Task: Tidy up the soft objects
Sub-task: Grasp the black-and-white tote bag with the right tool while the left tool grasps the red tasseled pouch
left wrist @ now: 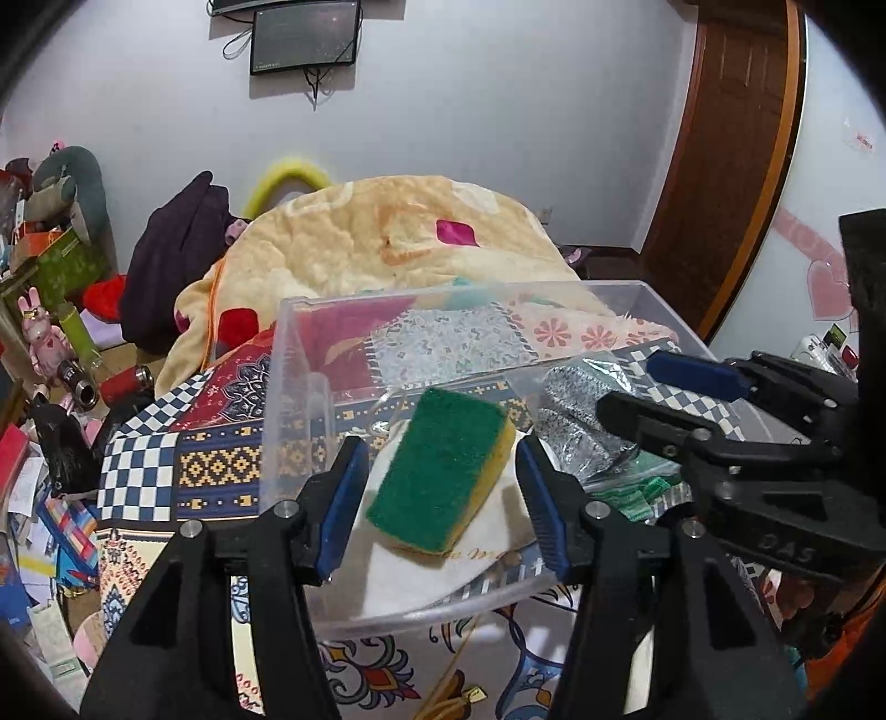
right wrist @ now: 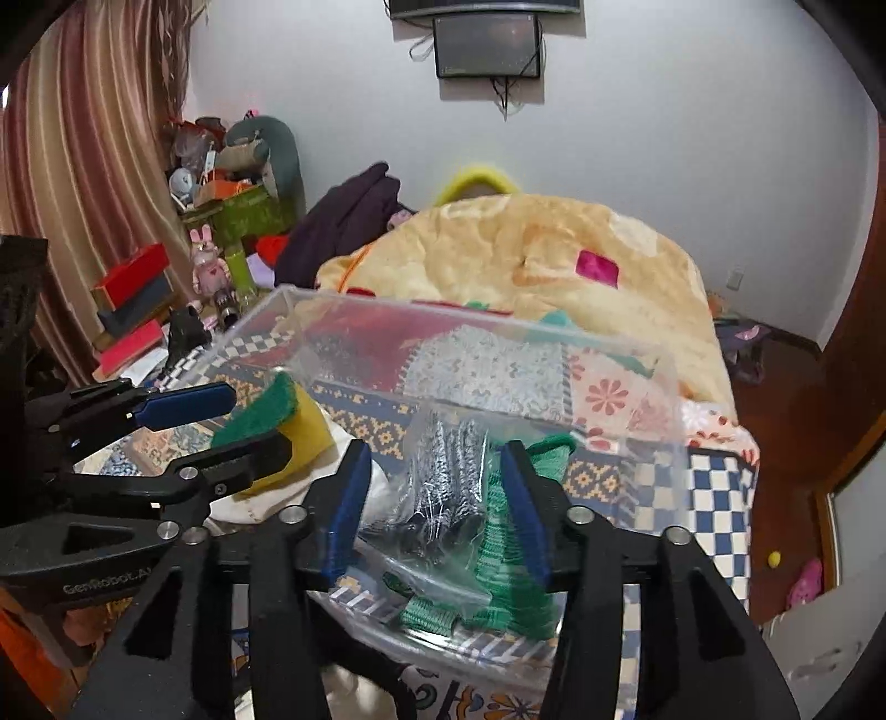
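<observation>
A clear plastic bin (left wrist: 288, 354) stands on a patterned bedspread. A green-and-yellow sponge (left wrist: 443, 471) lies tilted on a white cloth (left wrist: 398, 581) inside it. My left gripper (left wrist: 437, 493) is open, with the sponge between its blue pads and not touching them. A clear bag of grey-and-green gloves (right wrist: 443, 487) lies in the bin's right part. My right gripper (right wrist: 432, 493) is open around this bag. The bag (left wrist: 581, 421) and the right gripper (left wrist: 653, 393) also show in the left wrist view. The sponge (right wrist: 277, 421), the bin (right wrist: 653, 387) and the left gripper (right wrist: 249, 421) show in the right wrist view.
A rolled yellow blanket (left wrist: 398, 238) lies behind the bin. Dark clothes (left wrist: 177, 249), boxes and toys (left wrist: 50, 343) crowd the left side. A wooden door (left wrist: 731, 155) is at the right. A monitor (left wrist: 304, 39) hangs on the wall.
</observation>
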Demonstrator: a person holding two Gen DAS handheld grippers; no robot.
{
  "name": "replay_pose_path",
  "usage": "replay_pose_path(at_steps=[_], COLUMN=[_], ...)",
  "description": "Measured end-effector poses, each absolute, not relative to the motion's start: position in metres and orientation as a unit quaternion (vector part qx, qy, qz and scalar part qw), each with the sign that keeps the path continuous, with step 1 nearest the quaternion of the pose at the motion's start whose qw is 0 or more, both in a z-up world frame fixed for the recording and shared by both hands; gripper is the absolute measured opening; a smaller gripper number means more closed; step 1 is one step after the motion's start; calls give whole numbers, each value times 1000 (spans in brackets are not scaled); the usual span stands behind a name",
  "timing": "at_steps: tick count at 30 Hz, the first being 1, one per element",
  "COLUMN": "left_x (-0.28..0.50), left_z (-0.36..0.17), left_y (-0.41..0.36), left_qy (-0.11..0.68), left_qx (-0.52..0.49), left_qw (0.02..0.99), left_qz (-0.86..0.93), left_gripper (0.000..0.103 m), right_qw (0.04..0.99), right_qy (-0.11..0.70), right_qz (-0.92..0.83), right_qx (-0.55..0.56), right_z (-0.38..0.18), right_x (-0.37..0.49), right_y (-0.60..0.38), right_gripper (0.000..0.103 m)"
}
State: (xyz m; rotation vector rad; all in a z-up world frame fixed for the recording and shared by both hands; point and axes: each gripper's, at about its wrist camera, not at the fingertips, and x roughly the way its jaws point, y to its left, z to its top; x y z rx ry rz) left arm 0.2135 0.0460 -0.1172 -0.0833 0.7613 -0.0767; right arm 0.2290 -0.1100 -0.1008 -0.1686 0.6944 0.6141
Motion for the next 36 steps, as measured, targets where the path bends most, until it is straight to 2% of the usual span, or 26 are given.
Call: replay_pose_path(at_steps=[3,8,10,15,22,36], left_x=[204,181,170,145,118,90], left_z=[-106,-85,-77,-66,-78,-163], left_y=[49,54,55,57,63,74], left_qy=[358,325,314,296,306,417], left_qx=[-40,-37,-35,-31,-36,-81], left_qw=[932,944,948,954,951,905], left_qz=[-38,-36,-38,-37,-33,-28], left_gripper=[57,64,66,73,86,88], right_qw=[899,909,915,920,921,873], right_qy=[314,281,263,244,247,366], right_qz=[295,299,297,300,297,319], right_qx=[-76,-73,-72,-67,-57,-42], right_z=[-91,-74,-67,-59,-72,-147], right_x=[221,203,194,177,165,177], right_y=[-115,-124,-129,-139,-144,-131], right_gripper=[61,68,76,83,90,90])
